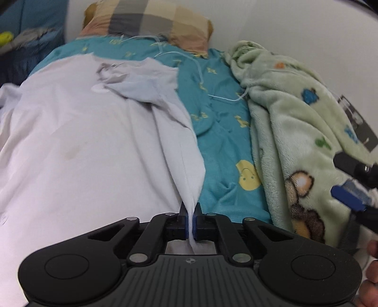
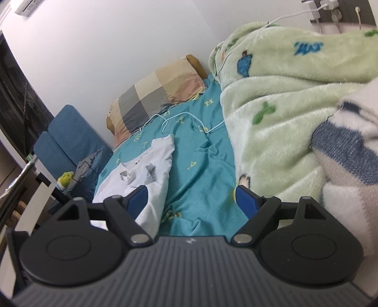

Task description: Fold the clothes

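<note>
A white shirt (image 1: 78, 132) lies spread on the teal bedsheet (image 1: 222, 132), its collar toward the pillow. My left gripper (image 1: 190, 216) is shut on a pinched fold of the shirt's right edge, which rises taut from the bed into the jaws. In the right wrist view the same white shirt (image 2: 151, 165) shows at lower left. My right gripper (image 2: 191, 200) hangs open above the teal bedsheet (image 2: 203, 165), with nothing between its blue pads (image 2: 244, 197). That right gripper (image 1: 349, 198) also shows at the right edge of the left wrist view.
A green fleece blanket (image 1: 295, 122) is heaped along the wall on the right. A checked pillow (image 1: 146, 19) lies at the head of the bed. A thin white cable (image 2: 189, 118) trails over the sheet. A blue chair (image 2: 70, 146) stands beside the bed.
</note>
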